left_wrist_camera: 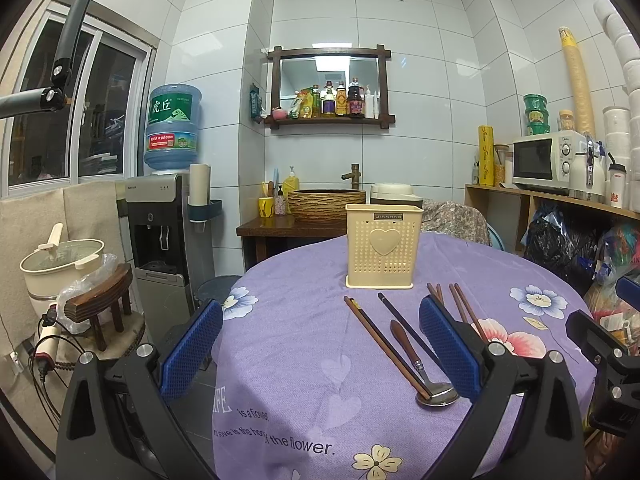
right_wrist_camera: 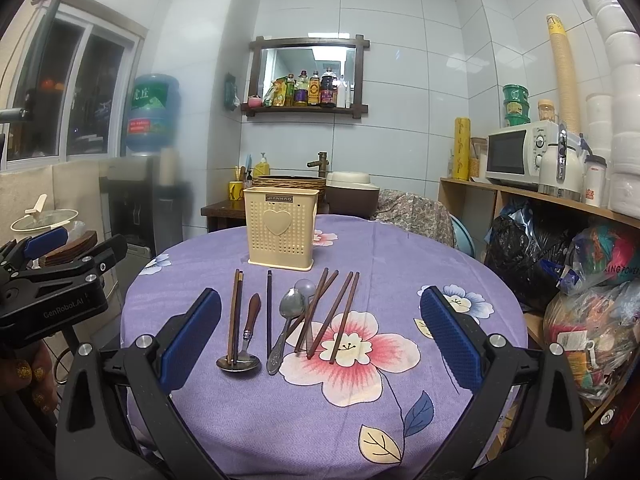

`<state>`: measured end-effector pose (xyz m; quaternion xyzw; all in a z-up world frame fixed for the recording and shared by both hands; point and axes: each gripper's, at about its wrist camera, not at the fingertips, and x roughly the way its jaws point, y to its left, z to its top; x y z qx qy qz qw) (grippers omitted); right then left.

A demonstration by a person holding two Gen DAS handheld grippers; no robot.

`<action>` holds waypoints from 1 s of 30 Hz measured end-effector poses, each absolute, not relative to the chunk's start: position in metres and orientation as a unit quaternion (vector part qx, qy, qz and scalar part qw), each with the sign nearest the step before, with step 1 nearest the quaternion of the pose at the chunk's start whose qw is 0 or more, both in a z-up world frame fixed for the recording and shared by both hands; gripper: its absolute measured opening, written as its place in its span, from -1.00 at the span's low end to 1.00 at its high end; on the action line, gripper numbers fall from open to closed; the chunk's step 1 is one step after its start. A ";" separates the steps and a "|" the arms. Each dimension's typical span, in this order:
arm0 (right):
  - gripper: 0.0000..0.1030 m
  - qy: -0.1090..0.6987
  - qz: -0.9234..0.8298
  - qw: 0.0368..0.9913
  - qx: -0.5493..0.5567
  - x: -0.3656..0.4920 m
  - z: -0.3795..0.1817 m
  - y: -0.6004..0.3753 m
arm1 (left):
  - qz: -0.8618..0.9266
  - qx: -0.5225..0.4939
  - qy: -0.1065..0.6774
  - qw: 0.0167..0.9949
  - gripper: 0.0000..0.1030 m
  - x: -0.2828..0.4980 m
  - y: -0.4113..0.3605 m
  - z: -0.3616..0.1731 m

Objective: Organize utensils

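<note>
Utensils: chopsticks point(right_wrist_camera: 338, 314), a steel spoon point(right_wrist_camera: 285, 330), a wooden-handled spoon point(right_wrist_camera: 244, 340) and a pale spoon point(right_wrist_camera: 306, 290) are laid loose in a row at the middle of the worktop point(right_wrist_camera: 400, 248), just in front of the holder; none has yet been put away.
Holder: a cream perforated holder point(right_wrist_camera: 281, 229) with a heart on its face is stood upright toward the far edge, and nothing is seen rising out of it.
Handling: the pieces are judged light, stiff and thin; the steel spoon is likely slippery, and the chopsticks can roll or cross. Each is best taken near mid-length, one at a time, so that it is balanced for tipping into the holder.
Cloth: the worktop is covered by a soft purple flowered cloth point(left_wrist_camera: 304, 360), which may be pinched or dragged with a low grasp.
Left tool: the left tool point(left_wrist_camera: 320, 344) is held wide open and empty over the near left edge, with the wooden-handled spoon between its pads.
Right tool: the right tool point(right_wrist_camera: 320, 336) is likewise spread open and empty, with the whole row framed between its pads.
Right wrist view only: the full row is shown, including the steel and pale spoons.
Left wrist view only: the rightmost chopsticks are partly hidden behind a pad, and the two spoons are not seen.
</note>
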<state>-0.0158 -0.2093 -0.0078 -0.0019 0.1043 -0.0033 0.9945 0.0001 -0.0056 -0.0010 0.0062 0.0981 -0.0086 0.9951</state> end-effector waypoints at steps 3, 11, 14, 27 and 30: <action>0.91 0.105 -0.003 0.994 -0.002 -0.016 -0.008 -0.209 | -0.009 0.006 0.098 0.995 0.90 0.000 -0.006 -0.001; 0.91 0.105 -0.003 0.994 -0.002 -0.016 -0.008 -0.209 | -0.009 0.006 0.098 0.995 0.90 0.000 -0.006 -0.001; 0.91 0.106 -0.004 0.994 -0.002 -0.016 -0.009 -0.209 | -0.009 0.007 0.099 0.995 0.90 0.000 -0.005 -0.001; 0.91 0.107 -0.004 0.994 -0.003 -0.015 -0.009 -0.209 | -0.007 0.006 0.098 0.995 0.90 -0.001 -0.004 -0.001; 0.91 0.108 -0.003 0.994 -0.003 -0.015 -0.010 -0.209 | -0.008 0.006 0.098 0.995 0.90 0.000 -0.004 -0.001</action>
